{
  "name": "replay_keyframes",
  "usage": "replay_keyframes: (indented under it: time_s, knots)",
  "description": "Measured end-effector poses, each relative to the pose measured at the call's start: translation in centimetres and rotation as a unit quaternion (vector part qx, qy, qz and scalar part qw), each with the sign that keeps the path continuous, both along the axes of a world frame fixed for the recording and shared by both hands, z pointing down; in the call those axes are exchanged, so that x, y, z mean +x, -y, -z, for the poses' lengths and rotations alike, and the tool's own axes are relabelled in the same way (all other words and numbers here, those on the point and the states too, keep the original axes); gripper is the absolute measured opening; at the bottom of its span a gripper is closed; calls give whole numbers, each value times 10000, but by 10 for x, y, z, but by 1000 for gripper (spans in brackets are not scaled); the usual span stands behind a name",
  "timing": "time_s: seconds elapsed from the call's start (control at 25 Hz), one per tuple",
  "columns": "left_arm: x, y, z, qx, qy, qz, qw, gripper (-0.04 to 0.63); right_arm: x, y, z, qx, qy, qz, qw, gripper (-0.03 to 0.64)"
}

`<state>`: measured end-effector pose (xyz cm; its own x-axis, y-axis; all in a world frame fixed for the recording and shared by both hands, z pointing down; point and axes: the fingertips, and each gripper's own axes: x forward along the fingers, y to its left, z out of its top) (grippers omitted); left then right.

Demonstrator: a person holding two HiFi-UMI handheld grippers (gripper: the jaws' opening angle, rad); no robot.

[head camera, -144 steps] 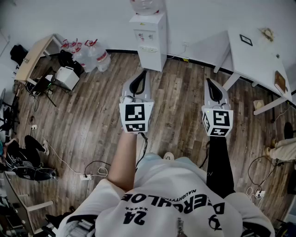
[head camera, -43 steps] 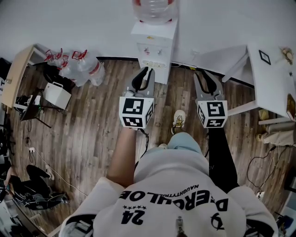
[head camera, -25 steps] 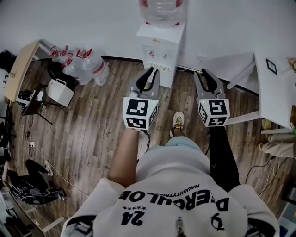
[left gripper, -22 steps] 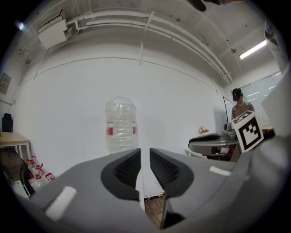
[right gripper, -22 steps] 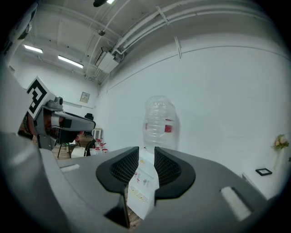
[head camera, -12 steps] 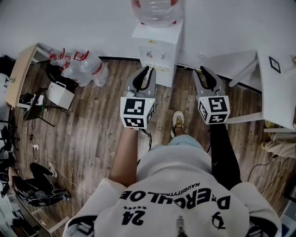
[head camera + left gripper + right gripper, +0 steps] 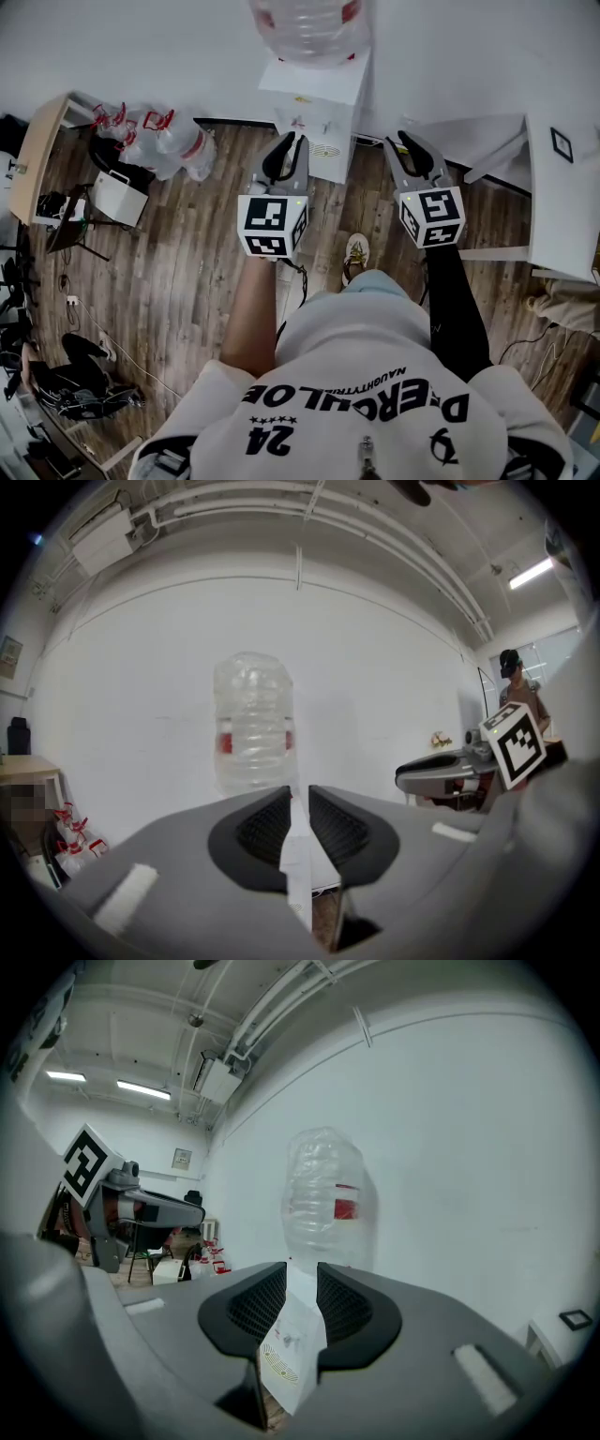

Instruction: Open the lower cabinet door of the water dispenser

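- Water dispenser (image 7: 317, 94): white, against the wall, just ahead of me.
- Lower cabinet door (image 7: 328, 159): on the front face near the floor, steeply foreshortened, apparently shut.
- Left gripper (image 7: 288, 139), right gripper (image 7: 400, 141): jaws slightly parted, both empty.
- Advice: I'd lower one gripper and find the door's free edge before closing.

Clear bottles (image 7: 178, 145) with red handles stand on a wood floor (image 7: 187, 272), near a wooden desk (image 7: 39, 150). A white box (image 7: 118, 196) sits below them. A white table (image 7: 567, 202) stands at right.
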<state>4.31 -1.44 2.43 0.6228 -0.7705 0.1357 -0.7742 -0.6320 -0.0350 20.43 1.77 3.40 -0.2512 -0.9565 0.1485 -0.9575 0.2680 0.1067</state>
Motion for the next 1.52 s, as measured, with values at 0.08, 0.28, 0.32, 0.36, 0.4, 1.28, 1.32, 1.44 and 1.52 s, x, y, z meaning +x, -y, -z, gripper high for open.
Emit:
replay_keyframes:
  time_s: [0.08,0.28,0.32,0.36,0.4,1.28,1.32,1.44,1.52]
  knots:
    - [8,12,2,8,-40,-18,10000,61,7,16,0,-20,9,36,10000,86]
    - [30,39,3,13,-39,-175,9998,61,19,53,0,-78,45,178,9998,86]
    - [36,43,2,16,-10,-237,9997,61,20,61,-2,-100,32,220,9997,86]
    - [41,48,1,22,43,-299,9995,61,21,68,-4,-127,15,264,9996,86]
    - [46,52,-1,33,117,-353,9993,61,23,75,-6,-158,-4,307,9994,86]
    - [96,132,-32,-242,380,-235,9987,61,49,167,-54,-625,-104,925,9937,86]
    - [99,132,-35,-282,384,-250,9986,61,51,167,-55,-639,-92,925,9936,86]
    - [105,136,-41,-333,431,-269,9982,61,56,170,-60,-662,-61,919,9935,86]
    - [107,140,-45,-336,451,-270,9981,61,58,172,-67,-739,-30,886,9933,86]
